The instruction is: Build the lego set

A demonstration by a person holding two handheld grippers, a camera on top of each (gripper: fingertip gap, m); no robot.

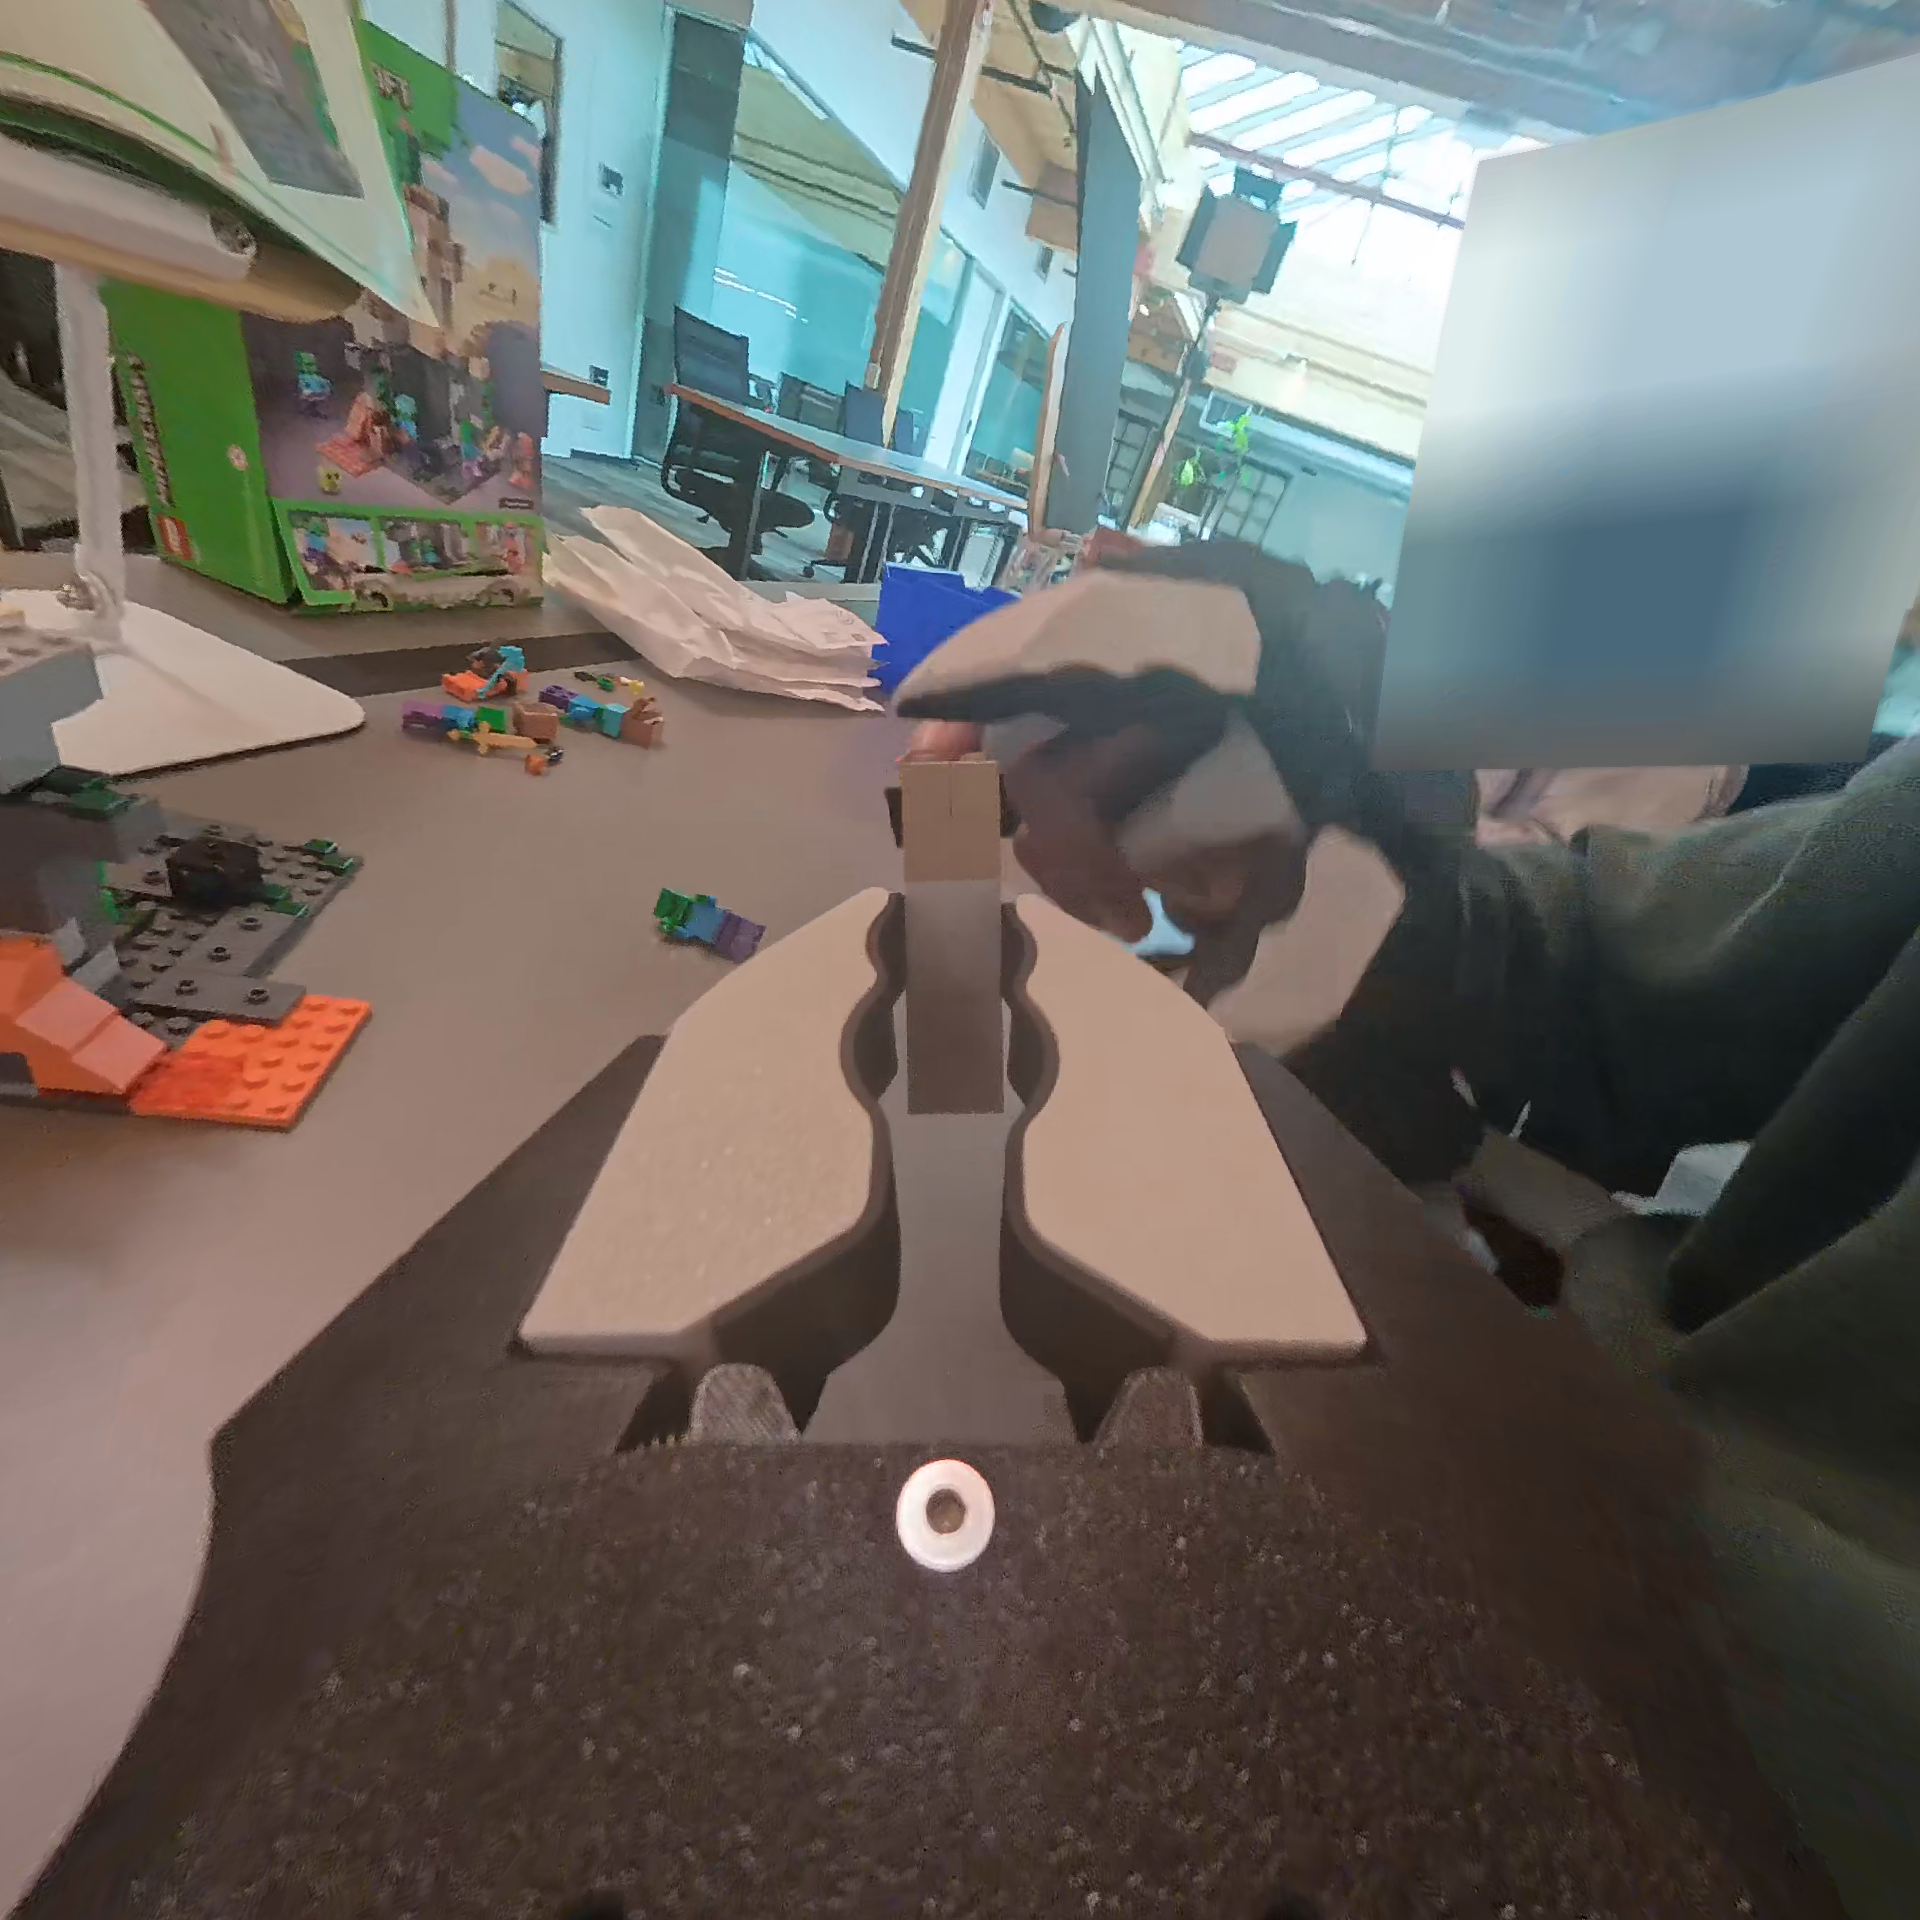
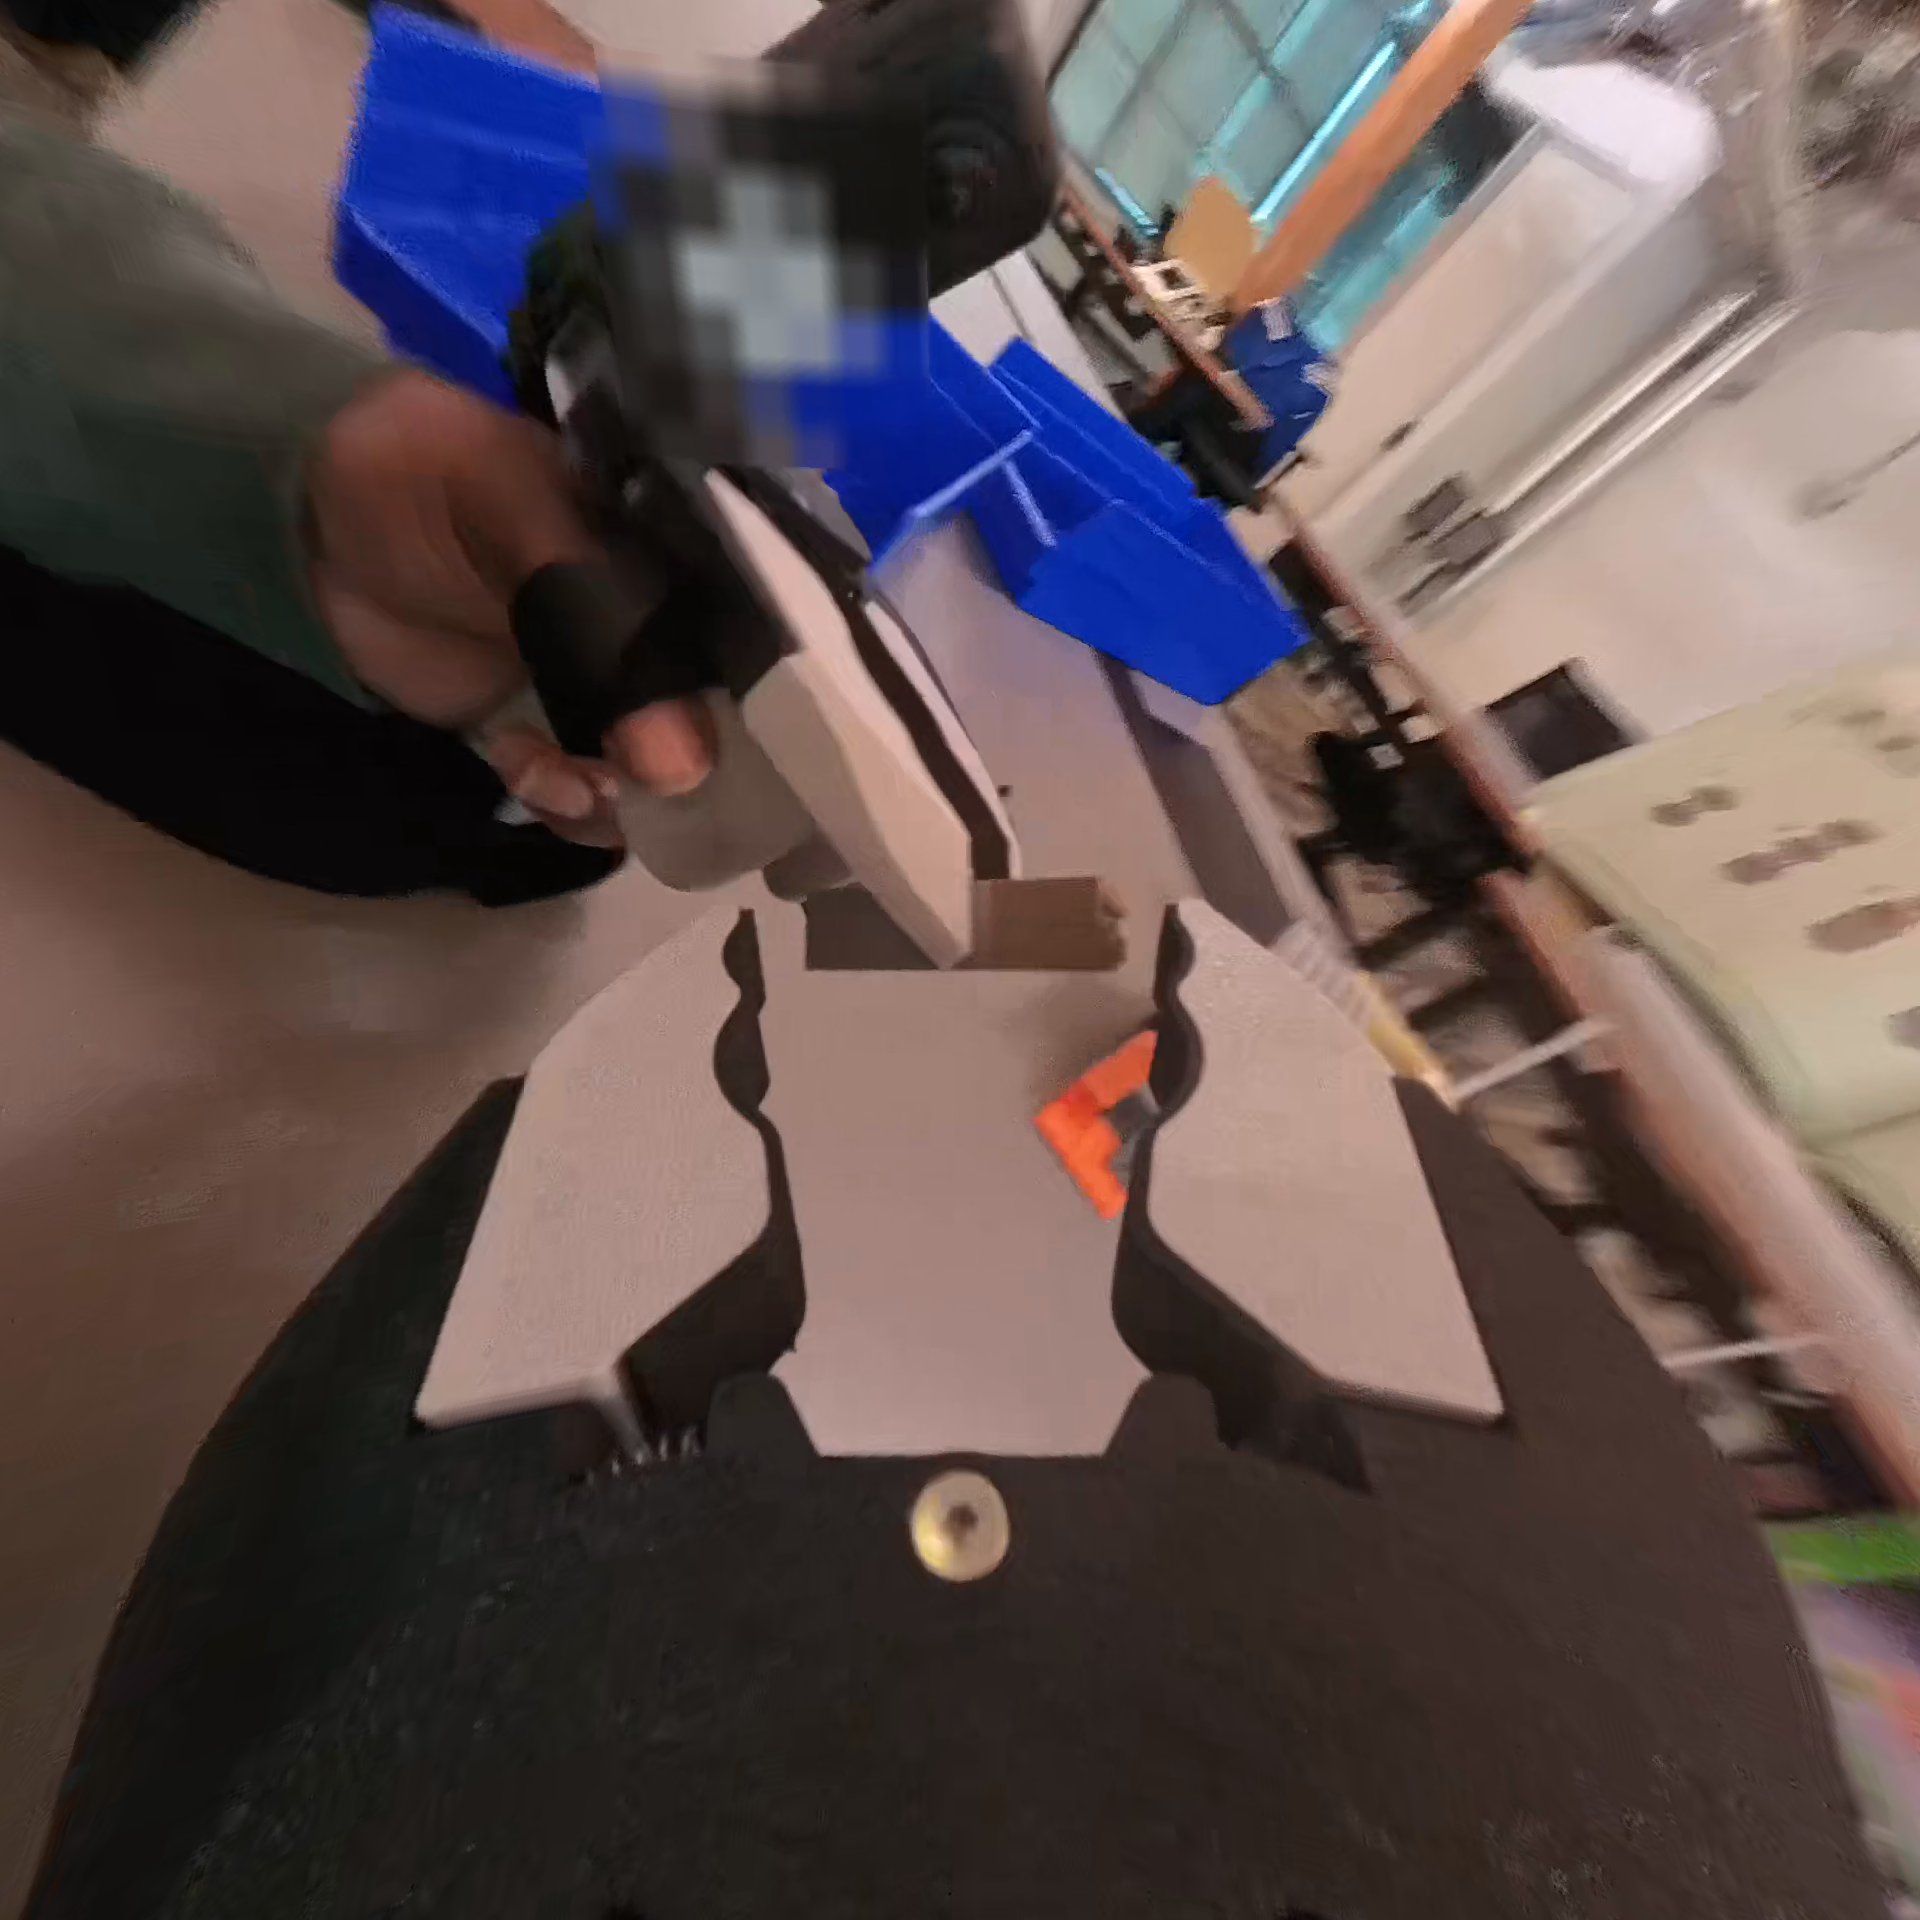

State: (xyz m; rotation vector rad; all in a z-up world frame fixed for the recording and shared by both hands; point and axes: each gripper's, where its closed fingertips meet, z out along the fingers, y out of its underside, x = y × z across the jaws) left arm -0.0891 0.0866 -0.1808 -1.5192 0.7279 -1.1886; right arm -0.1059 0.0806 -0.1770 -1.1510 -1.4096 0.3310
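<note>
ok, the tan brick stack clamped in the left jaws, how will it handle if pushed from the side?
Probably rigid: the tan brick stack keeps straight edges in the left gripper. It juts well past the fingertips, so a side push may lever it. A seam on its end face suggests separate pieces that could pop apart.

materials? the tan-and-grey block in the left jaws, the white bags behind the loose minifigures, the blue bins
Block: hard moulded plastic, matte, crisp edges and seams; probably stacked toy bricks.
Bags: thin white paper by the look, creased and crumpled flat.
Bins: rigid plastic, saturated blue with a slight sheen; blur hides finer detail.
</note>
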